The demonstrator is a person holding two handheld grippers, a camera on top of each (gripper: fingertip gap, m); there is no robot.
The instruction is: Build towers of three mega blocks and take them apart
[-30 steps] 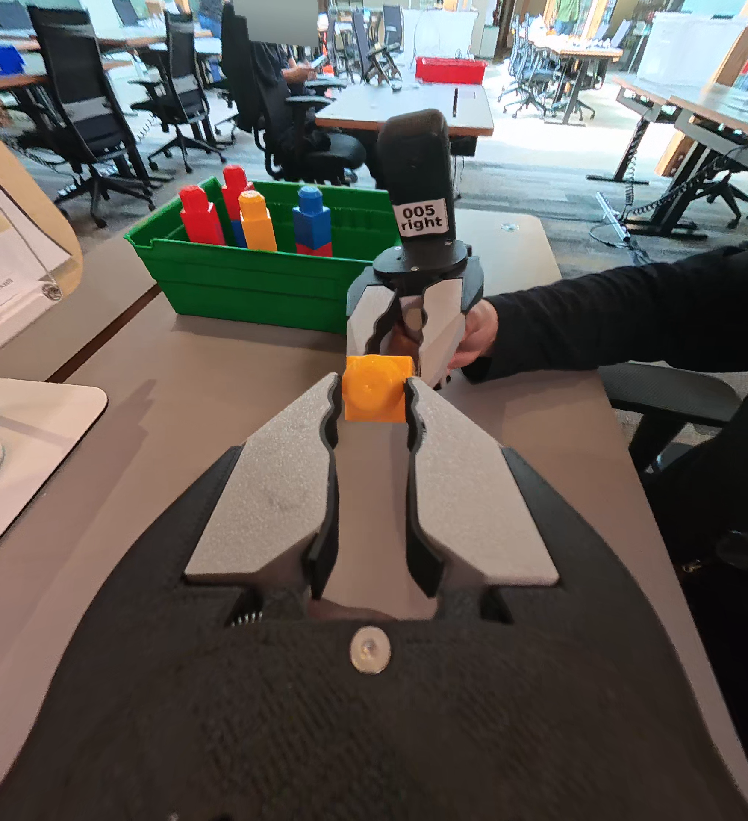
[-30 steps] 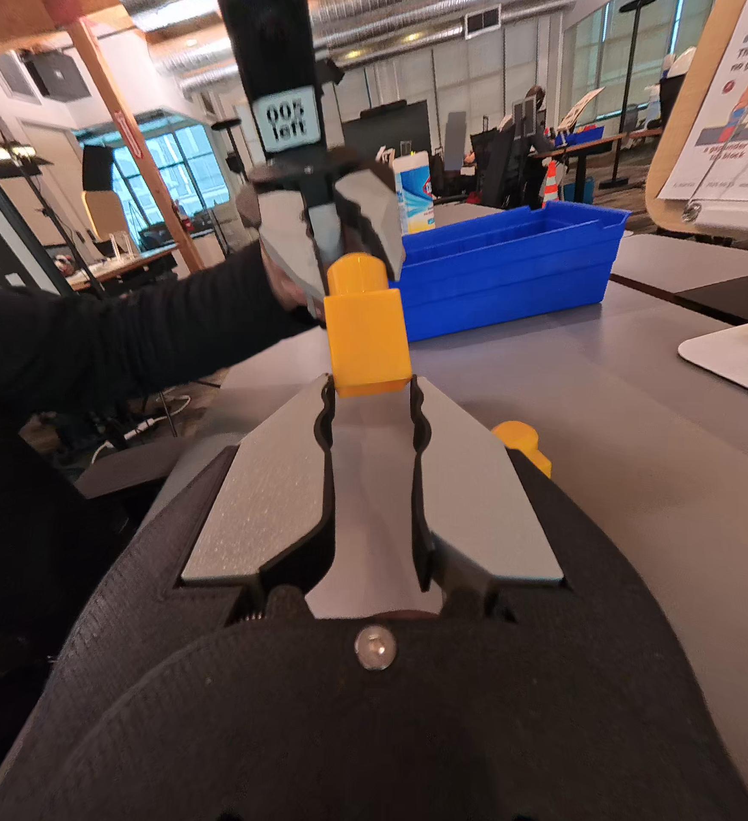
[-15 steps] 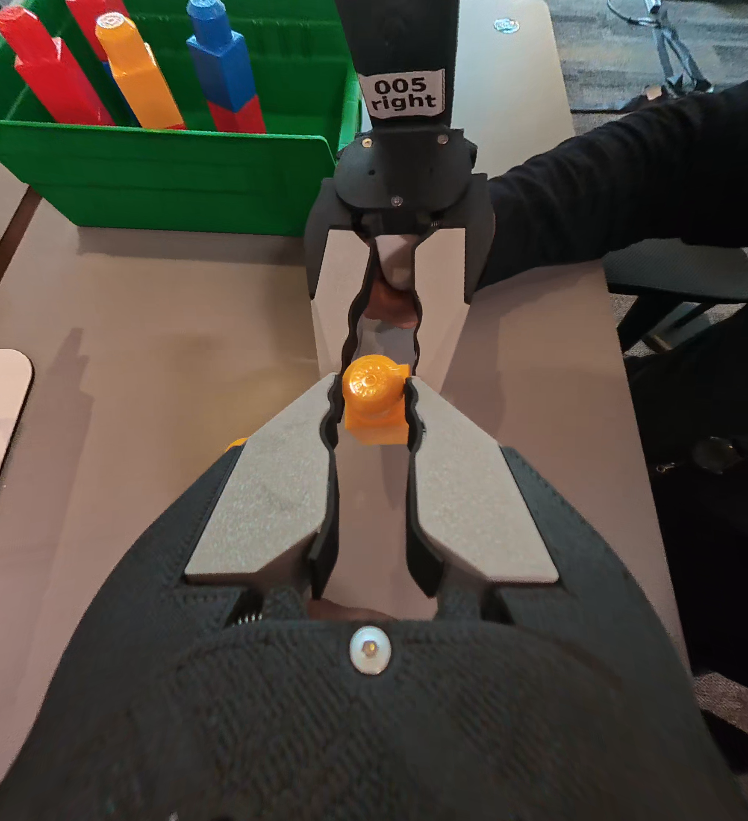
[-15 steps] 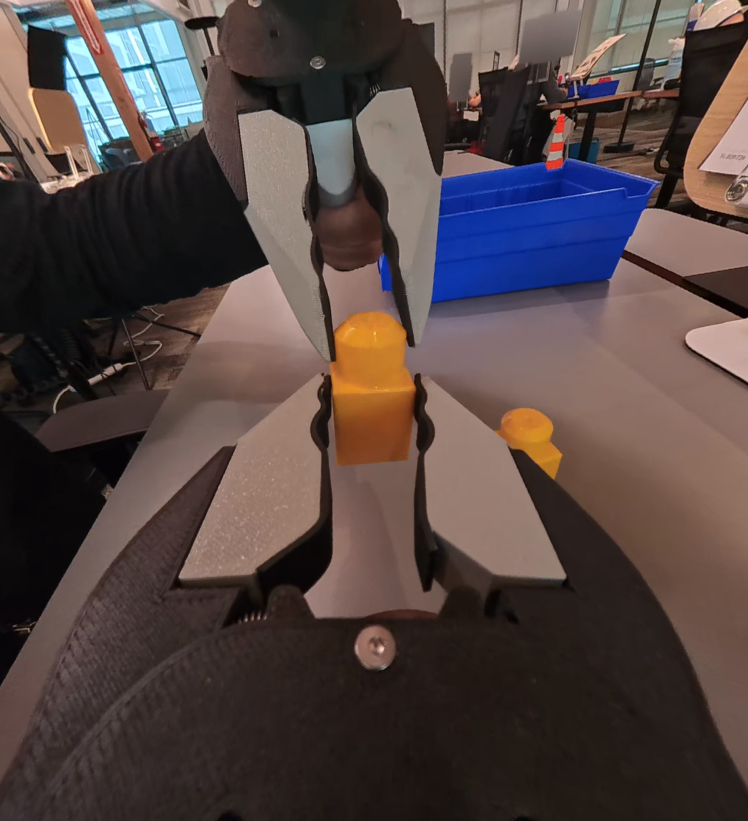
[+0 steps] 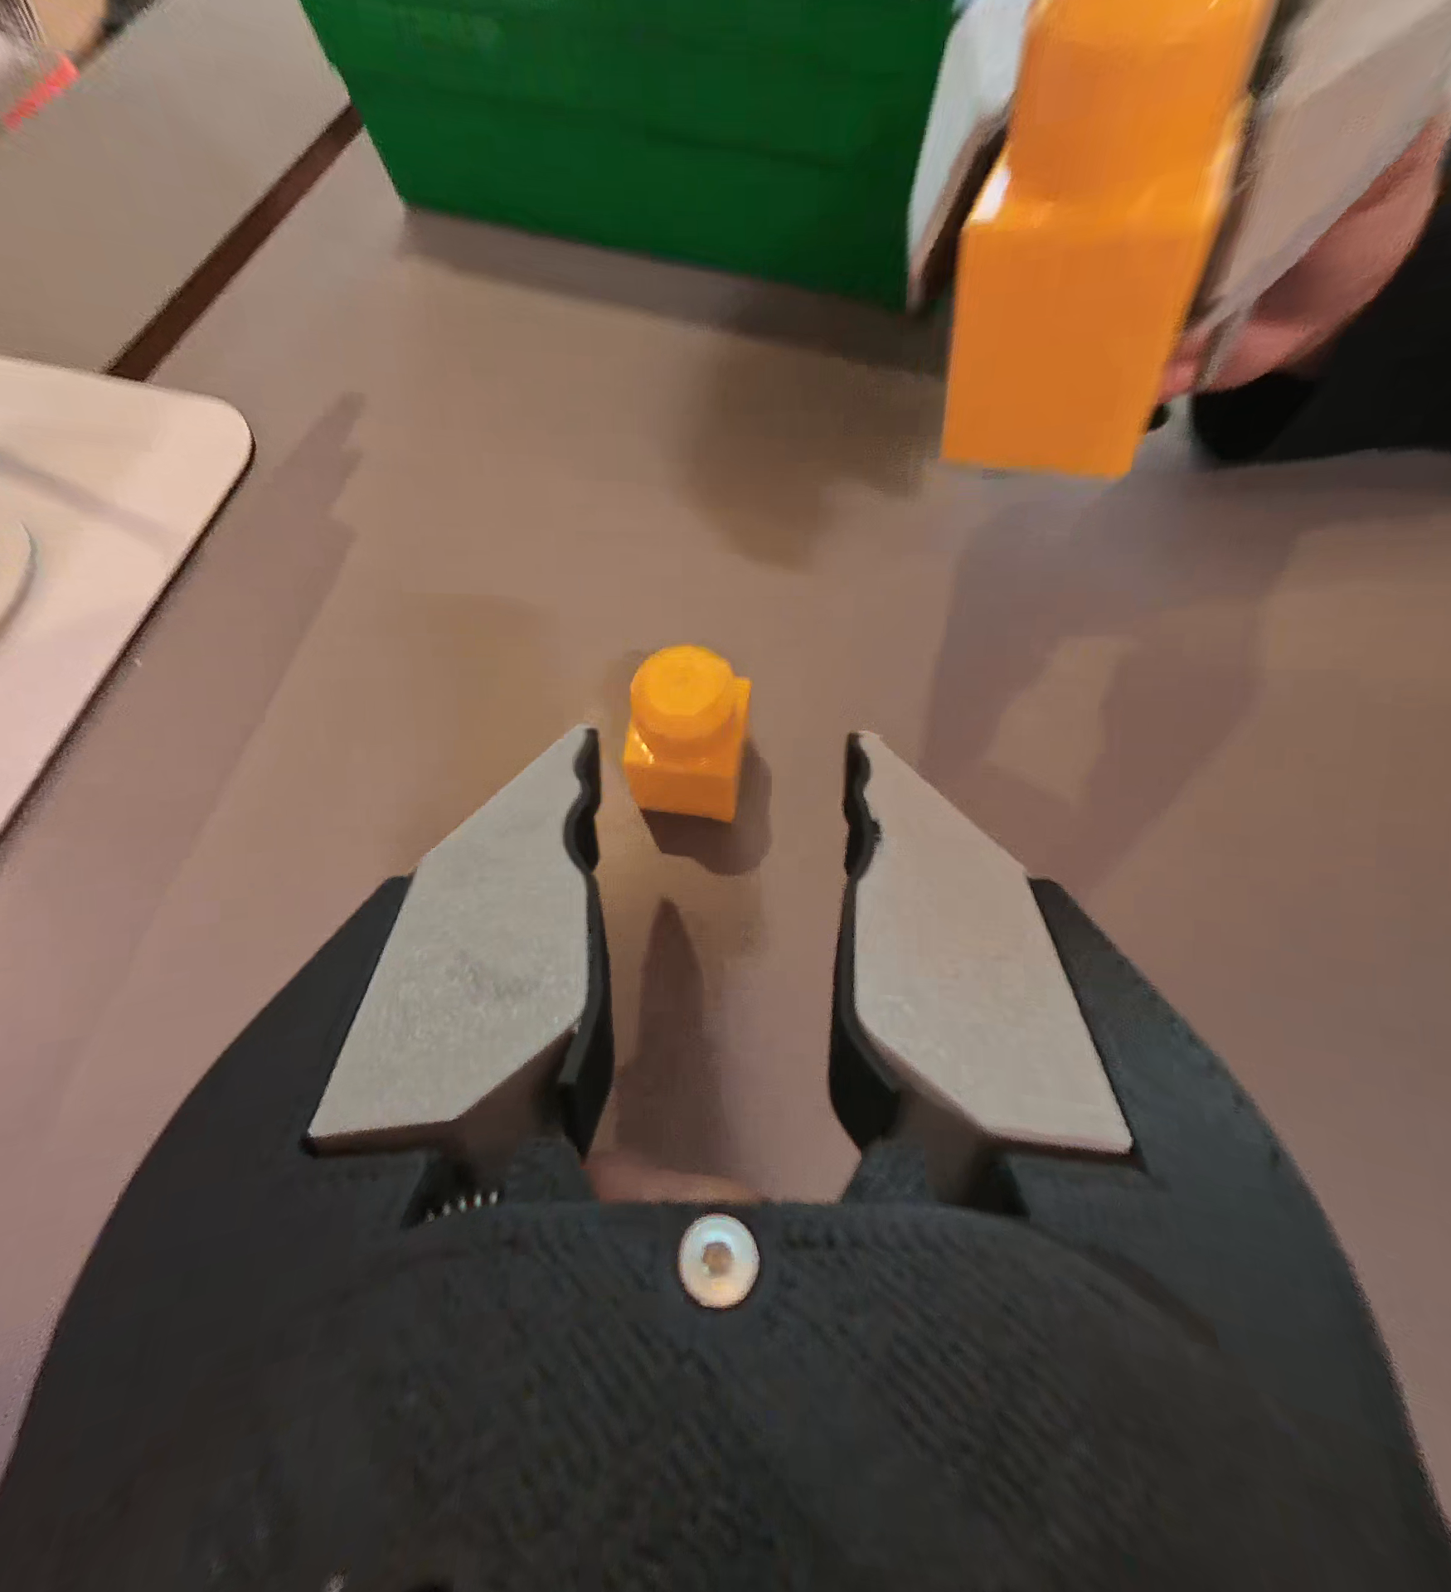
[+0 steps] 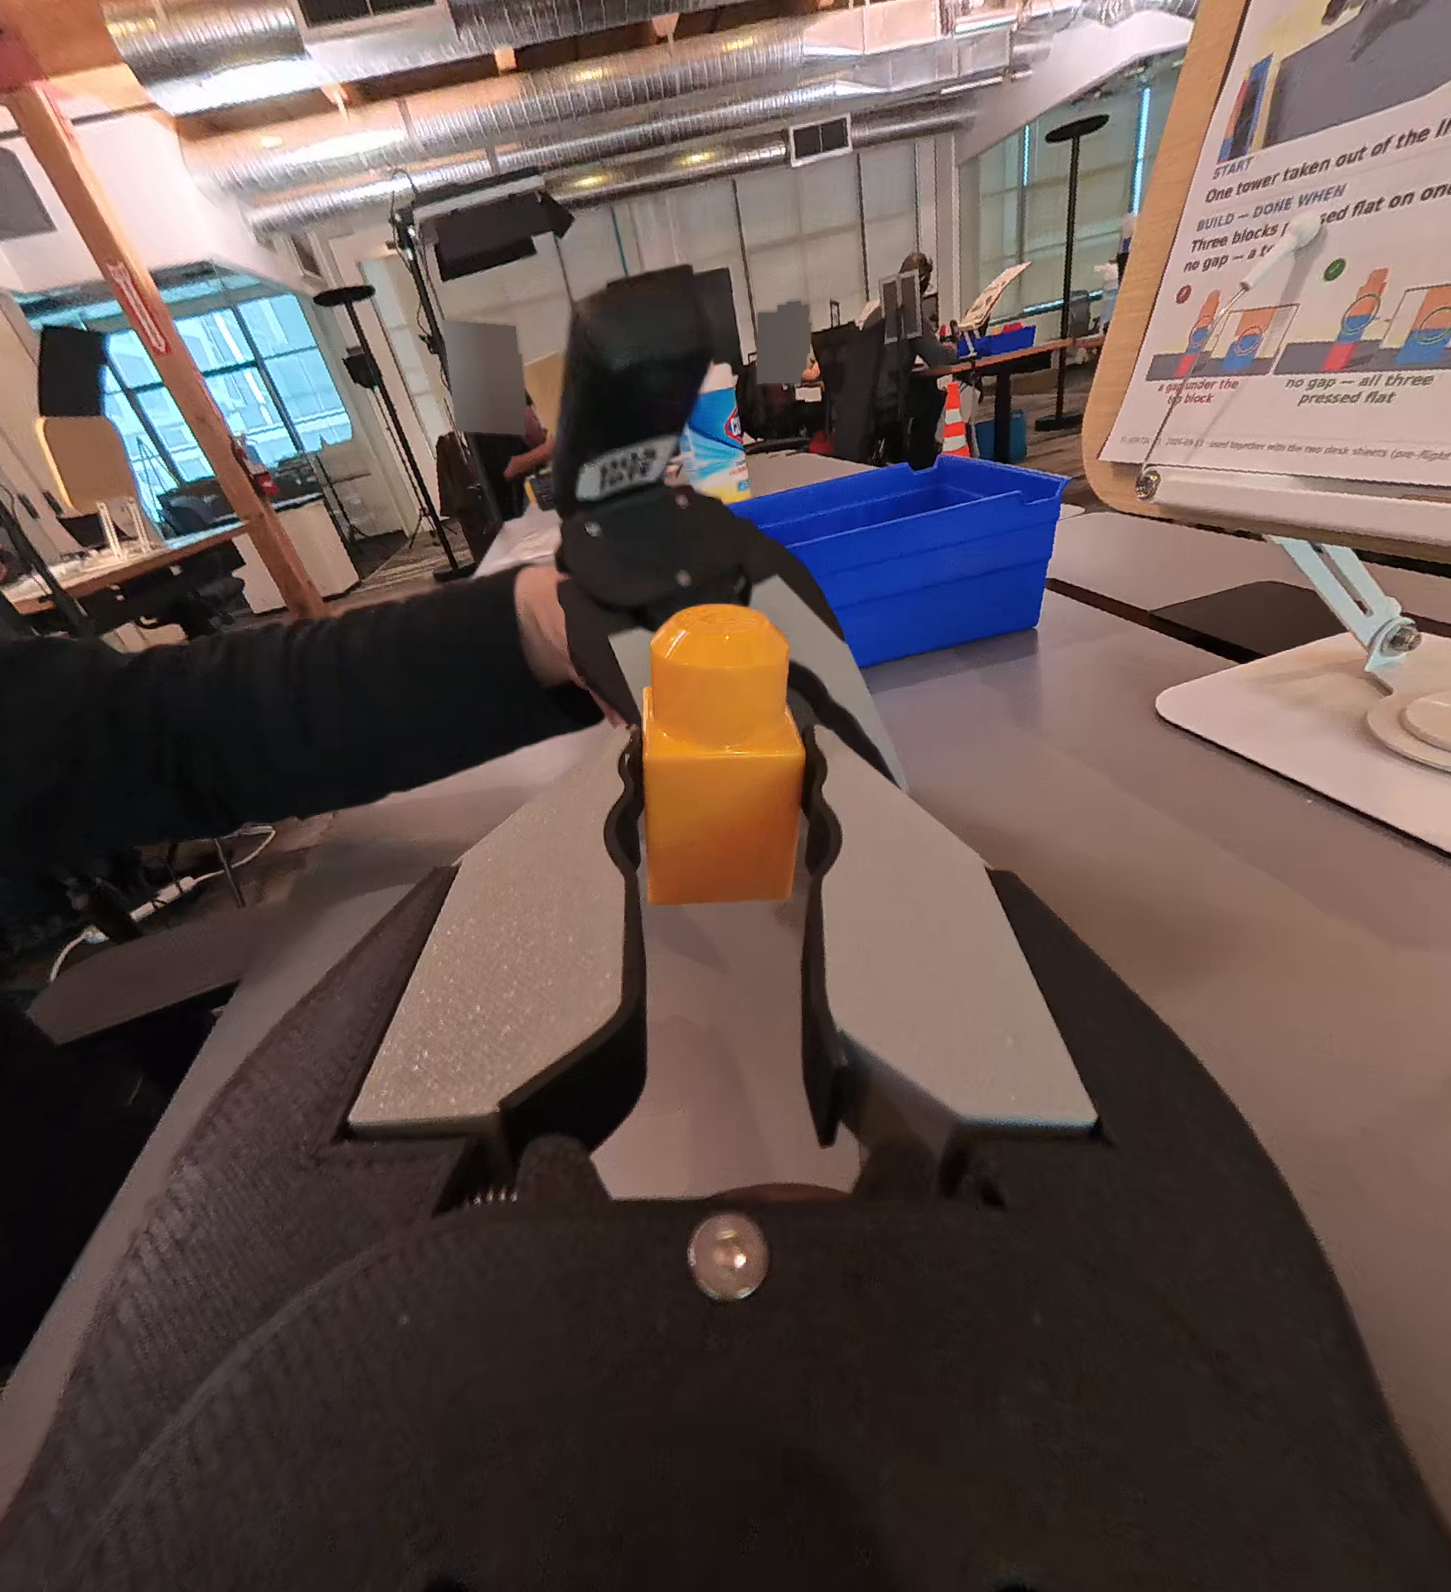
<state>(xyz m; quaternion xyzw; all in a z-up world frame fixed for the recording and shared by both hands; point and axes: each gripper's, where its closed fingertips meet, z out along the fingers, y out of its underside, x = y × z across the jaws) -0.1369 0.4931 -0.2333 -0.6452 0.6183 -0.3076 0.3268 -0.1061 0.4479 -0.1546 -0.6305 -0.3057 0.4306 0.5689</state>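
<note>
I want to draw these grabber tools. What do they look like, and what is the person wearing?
Each gripper has a rough black body, a silver screw in the middle, and two flat grey fingers with wavy black inner edges. The other gripper looks the same. The left one, seen from afar, has a tall black handle with a white sticker. The person wears a black sleeve.

Your orange block [image 6: 718, 818] looks like glossy, smooth plastic. The grey fingers [image 6: 515, 973] gripping it have a matt, grainy face, the blue bin [image 6: 920, 560] is shiny plastic, and the tabletop [image 5: 532, 431] is smooth, matt grey.
</note>
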